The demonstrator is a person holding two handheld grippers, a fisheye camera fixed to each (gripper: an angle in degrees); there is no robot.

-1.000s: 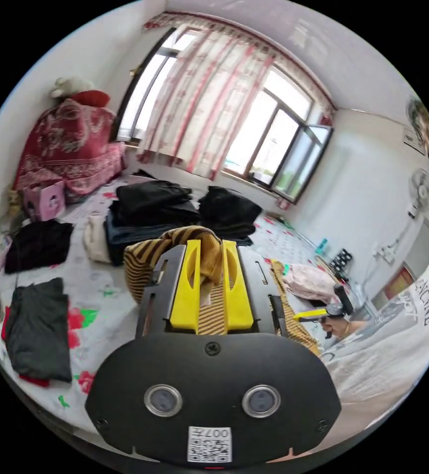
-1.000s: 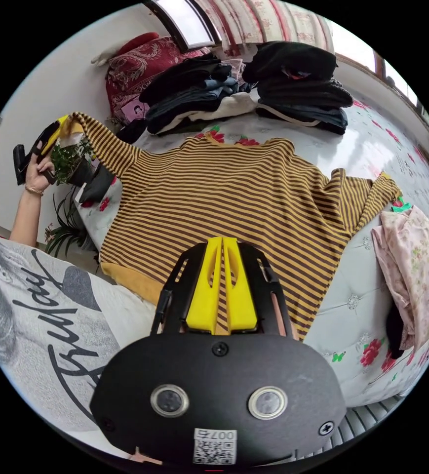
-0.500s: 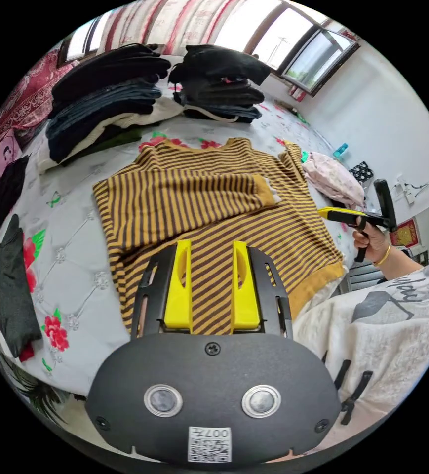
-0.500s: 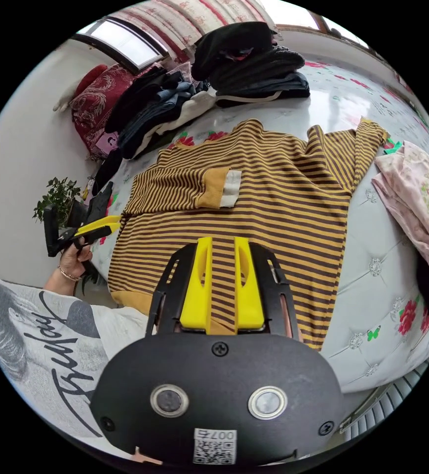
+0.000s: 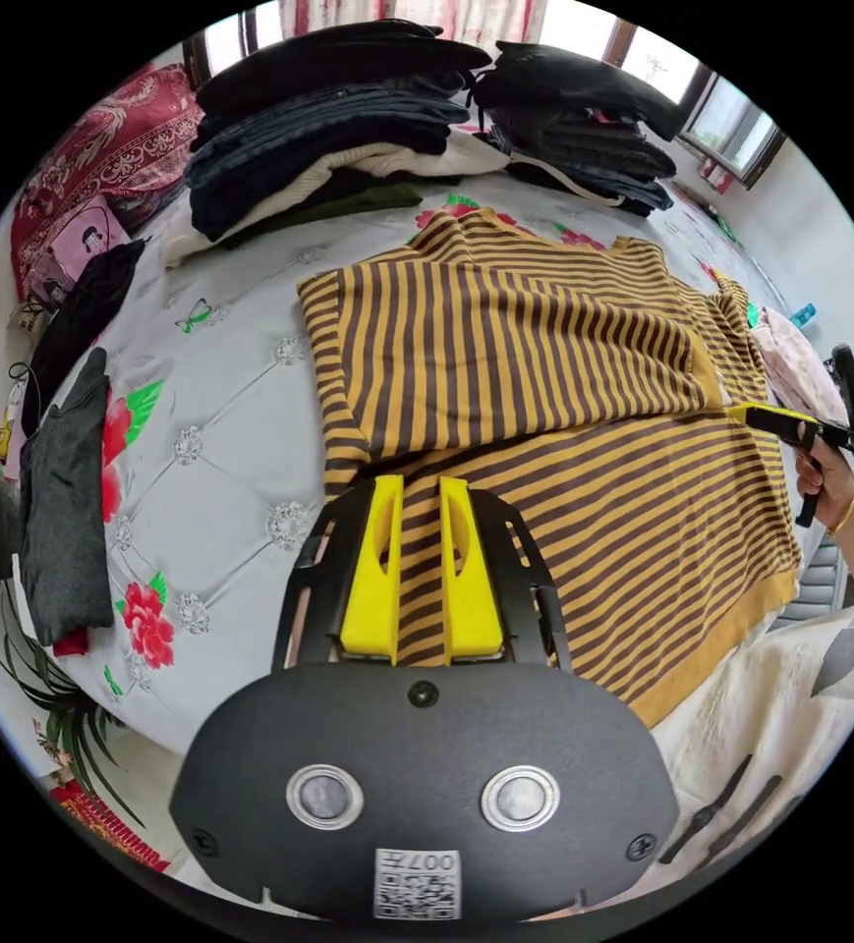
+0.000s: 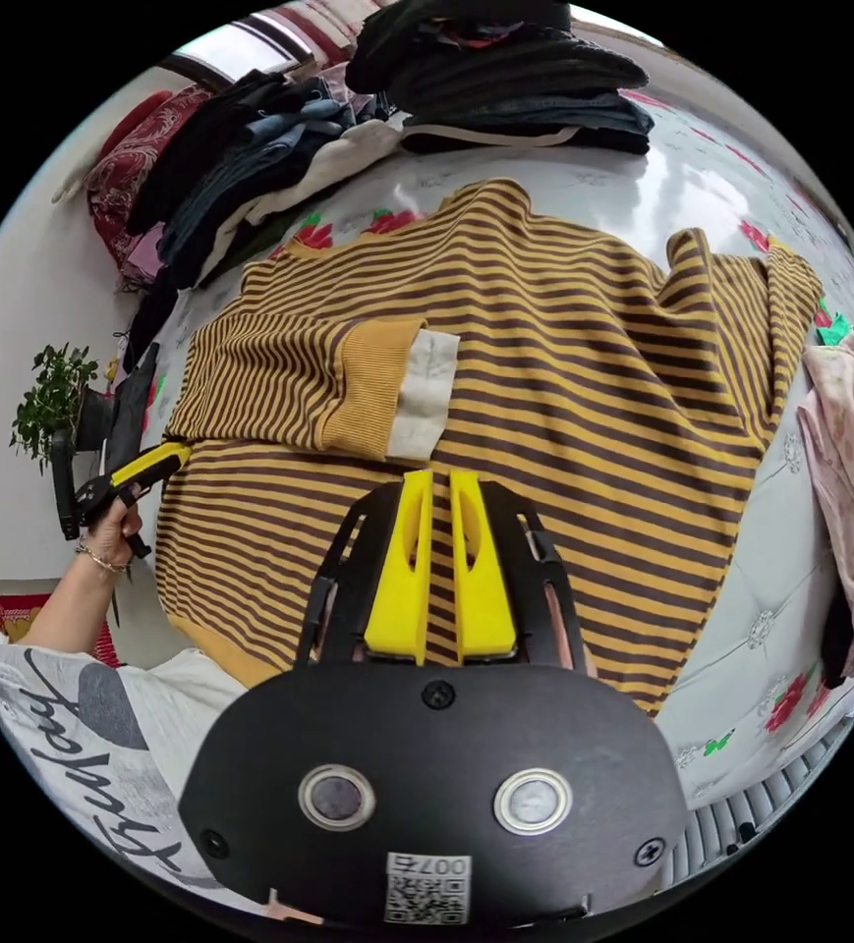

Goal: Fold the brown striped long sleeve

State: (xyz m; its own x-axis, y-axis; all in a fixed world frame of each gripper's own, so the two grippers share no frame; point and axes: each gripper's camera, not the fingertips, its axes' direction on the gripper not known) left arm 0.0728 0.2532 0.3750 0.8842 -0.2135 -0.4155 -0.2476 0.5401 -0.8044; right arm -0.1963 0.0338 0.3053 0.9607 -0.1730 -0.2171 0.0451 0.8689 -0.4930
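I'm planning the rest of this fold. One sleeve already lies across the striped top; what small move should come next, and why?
Probably bring the right gripper over to the other sleeve, bunched at the shirt's far side. The folded sleeve lies flat across the chest, and both grippers look empty, the left gripper hovering over the body.

Brown striped long sleeve (image 6: 564, 393) lies flat on bed, mustard with brown stripes, one sleeve folded across chest, its cuff turned back showing pale lining, other sleeve bunched at far side
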